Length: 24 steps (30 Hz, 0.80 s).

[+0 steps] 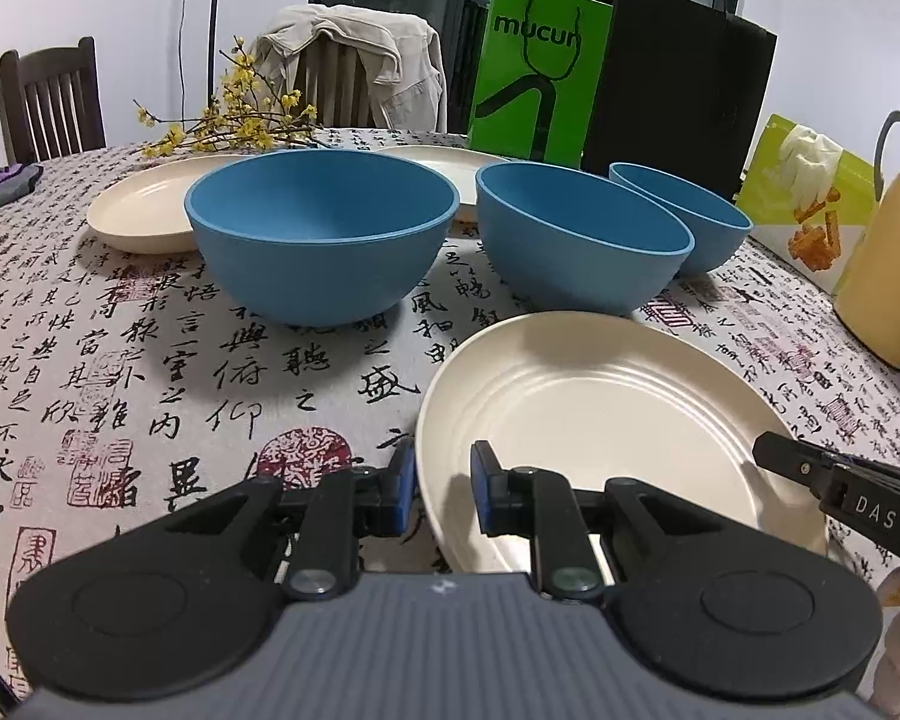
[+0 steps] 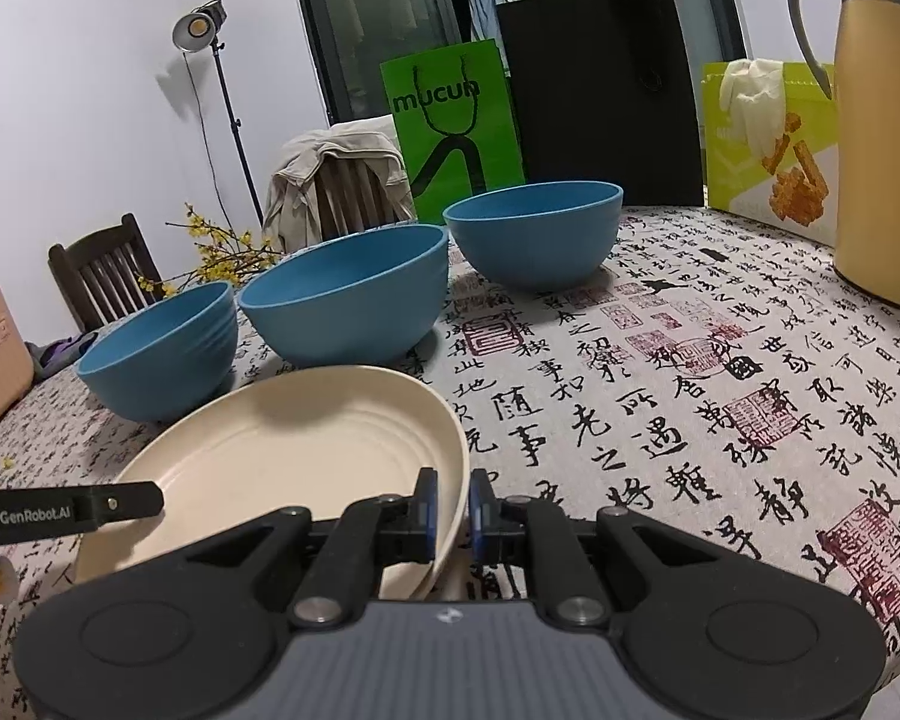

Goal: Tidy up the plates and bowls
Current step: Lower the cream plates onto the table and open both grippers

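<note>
Your left gripper [image 1: 443,495] has its blue pads on either side of the near cream plate's [image 1: 600,414] left rim, clamped on it, and your right gripper [image 2: 450,507] pinches the same plate's right rim, fingers nearly together with the edge between them. The plate sits low at the front of the calligraphy tablecloth [image 1: 150,360], its right side tilted up a little in the right wrist view.

Only the left wrist view shows the two further cream plates [image 1: 144,210] behind the bowls (the second is mostly hidden), so three plates in all. Only the right wrist view shows the studio lamp [image 2: 201,30] on its stand.

Both views count three blue bowls [image 1: 321,240], standing in a row just behind the held plate, upright and empty
</note>
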{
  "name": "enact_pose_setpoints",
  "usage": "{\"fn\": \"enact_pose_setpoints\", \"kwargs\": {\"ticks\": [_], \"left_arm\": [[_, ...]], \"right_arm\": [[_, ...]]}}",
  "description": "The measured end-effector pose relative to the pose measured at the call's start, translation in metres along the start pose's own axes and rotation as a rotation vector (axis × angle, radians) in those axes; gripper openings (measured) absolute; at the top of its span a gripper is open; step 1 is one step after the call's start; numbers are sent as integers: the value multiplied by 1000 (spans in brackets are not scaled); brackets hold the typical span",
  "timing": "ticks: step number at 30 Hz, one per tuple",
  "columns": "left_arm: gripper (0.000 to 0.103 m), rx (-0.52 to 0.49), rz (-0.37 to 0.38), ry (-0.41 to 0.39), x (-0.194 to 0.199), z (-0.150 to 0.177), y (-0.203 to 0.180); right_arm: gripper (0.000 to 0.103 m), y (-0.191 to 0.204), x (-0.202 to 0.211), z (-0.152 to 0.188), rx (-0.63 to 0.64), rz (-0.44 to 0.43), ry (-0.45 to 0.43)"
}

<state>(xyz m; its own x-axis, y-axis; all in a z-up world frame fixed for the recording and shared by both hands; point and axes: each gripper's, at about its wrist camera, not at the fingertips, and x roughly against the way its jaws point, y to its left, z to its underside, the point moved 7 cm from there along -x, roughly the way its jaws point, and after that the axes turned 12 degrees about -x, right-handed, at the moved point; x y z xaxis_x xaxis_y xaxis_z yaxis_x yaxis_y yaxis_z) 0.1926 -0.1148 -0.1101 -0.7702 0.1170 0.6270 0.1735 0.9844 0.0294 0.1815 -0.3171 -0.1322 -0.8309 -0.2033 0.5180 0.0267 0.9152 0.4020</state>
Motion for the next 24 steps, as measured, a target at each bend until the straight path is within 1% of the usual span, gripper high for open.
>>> {"fn": "enact_pose_setpoints", "kwargs": {"ticks": [1,4,5,6,7,8,9,10,11,12,13,15,16,17,19,24], "left_arm": [[20,1,2,-3,1,-1,0],[21,5,7,-19,6,-3,2],[24,7,8,-23,7,-4,2],[30,9,8,-30,10,-5,3],[34,12,8,-36,12,-5,4],[45,15,5,-40,13,-6,5],[53,17,0,-50,16,-7,7],[57,16,-5,-61,20,-7,8],[67,17,-7,-70,22,-8,9],[79,20,-8,-85,26,-9,10],[84,21,-8,-99,31,-10,10],[98,25,-7,-123,39,-11,12],[101,28,-5,-132,43,-12,13],[103,31,-2,-144,48,-13,14],[103,24,8,-170,58,-14,15],[103,14,-5,-203,75,-14,18]], "right_arm": [[13,0,1,-1,-4,-4,-3],[15,0,6,-4,-12,-12,-23],[15,1,8,-5,-11,-19,-25],[22,1,10,-6,-13,-23,-29],[32,1,12,-8,-14,-28,-35],[38,2,13,-9,-15,-30,-40],[46,2,15,-10,-15,-33,-45],[52,3,17,-10,-12,-39,-50],[55,4,19,-11,-9,-46,-53],[63,6,22,-11,-7,-54,-57],[76,8,24,-12,-7,-64,-61],[90,11,30,-12,-5,-83,-72],[91,14,33,-13,-2,-91,-78],[92,16,35,-13,2,-96,-81],[103,20,39,-14,6,-100,-82],[103,30,49,-14,20,-105,-95]]}}
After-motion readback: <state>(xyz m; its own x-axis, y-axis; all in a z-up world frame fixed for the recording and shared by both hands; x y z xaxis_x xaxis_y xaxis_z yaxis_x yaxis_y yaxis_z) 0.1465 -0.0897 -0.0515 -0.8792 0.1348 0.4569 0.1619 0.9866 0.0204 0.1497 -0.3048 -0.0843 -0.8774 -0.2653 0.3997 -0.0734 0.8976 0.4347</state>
